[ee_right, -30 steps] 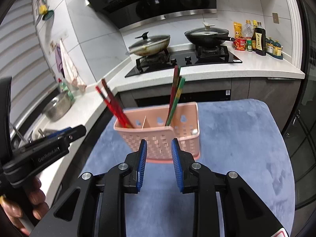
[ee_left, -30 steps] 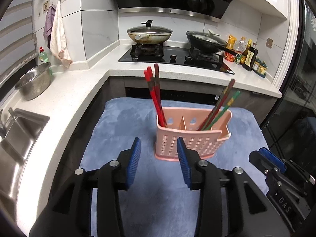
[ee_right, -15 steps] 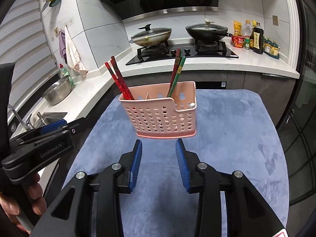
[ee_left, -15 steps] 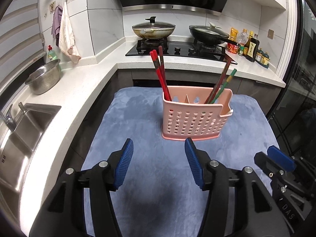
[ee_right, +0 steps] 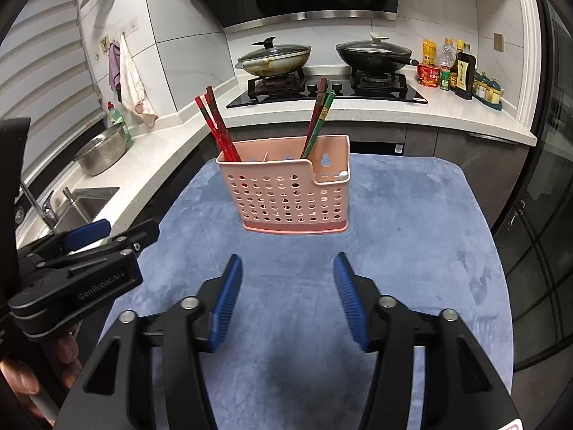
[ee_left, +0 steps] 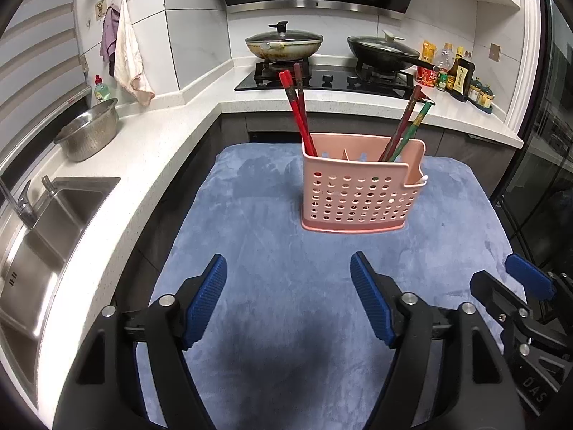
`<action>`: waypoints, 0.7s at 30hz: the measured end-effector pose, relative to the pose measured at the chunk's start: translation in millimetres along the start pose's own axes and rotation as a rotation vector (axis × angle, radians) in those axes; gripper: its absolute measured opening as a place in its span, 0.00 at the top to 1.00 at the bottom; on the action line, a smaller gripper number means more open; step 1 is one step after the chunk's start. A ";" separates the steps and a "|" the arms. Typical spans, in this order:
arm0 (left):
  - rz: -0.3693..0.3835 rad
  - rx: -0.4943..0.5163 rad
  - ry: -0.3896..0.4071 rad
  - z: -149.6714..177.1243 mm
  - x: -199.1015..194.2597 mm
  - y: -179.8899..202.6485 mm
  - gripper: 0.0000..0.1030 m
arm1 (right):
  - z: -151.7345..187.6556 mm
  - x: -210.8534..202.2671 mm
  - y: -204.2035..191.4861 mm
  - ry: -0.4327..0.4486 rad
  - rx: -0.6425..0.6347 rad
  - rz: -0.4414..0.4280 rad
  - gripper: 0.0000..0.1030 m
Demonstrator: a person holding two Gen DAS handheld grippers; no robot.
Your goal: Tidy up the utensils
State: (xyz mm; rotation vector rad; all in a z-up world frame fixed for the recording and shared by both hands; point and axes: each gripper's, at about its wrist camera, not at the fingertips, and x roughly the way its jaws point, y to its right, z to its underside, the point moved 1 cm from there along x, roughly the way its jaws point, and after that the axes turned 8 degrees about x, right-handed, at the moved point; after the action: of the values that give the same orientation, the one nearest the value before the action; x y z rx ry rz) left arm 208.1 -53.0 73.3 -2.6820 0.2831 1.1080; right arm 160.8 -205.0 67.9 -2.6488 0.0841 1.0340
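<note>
Left wrist view has the left gripper [ee_left: 288,299] hovering over the blue cloth [ee_left: 272,286] on the table, jaws apart and opening wider, nothing between them. Pink utensil holder [ee_left: 360,193] stands upright on the cloth at about 12 o'clock from it, well clear of the pads. Red chopsticks [ee_left: 297,107] lean out of its left compartment toward 11 o'clock, and a brown and green pair [ee_left: 408,125] leans from the right compartment toward 1 o'clock. Right gripper [ee_right: 286,297] in its own view is the same deal: jaws apart, opening, empty, with the holder at 12 o'clock. Each gripper shows at the edge of the other's view. Two lidded pans [ee_right: 274,59] sit on the stove way back.
</note>
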 end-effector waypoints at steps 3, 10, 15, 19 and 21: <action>-0.004 -0.001 -0.002 2.1 0.2 -0.4 0.30 | 1.0 -0.5 1.7 0.001 0.006 0.004 0.40; -0.010 -0.005 -0.011 3.8 2.7 -1.9 0.24 | 0.4 1.9 1.1 -0.006 0.004 0.015 0.25; -0.016 -0.002 -0.018 4.2 5.8 -2.4 0.22 | 0.3 5.7 1.8 -0.014 0.002 0.034 0.18; -0.032 0.000 -0.011 4.3 5.6 -1.3 0.15 | 0.5 8.0 5.5 -0.018 0.015 0.046 0.15; -0.038 0.008 -0.008 4.0 5.7 -0.8 0.13 | 0.7 9.0 7.5 -0.023 0.025 0.049 0.06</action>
State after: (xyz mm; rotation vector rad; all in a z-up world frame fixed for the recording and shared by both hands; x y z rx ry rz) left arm 209.6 -51.7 66.6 -2.6643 0.2339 1.1037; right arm 165.8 -211.4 59.5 -2.6237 0.1568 1.0720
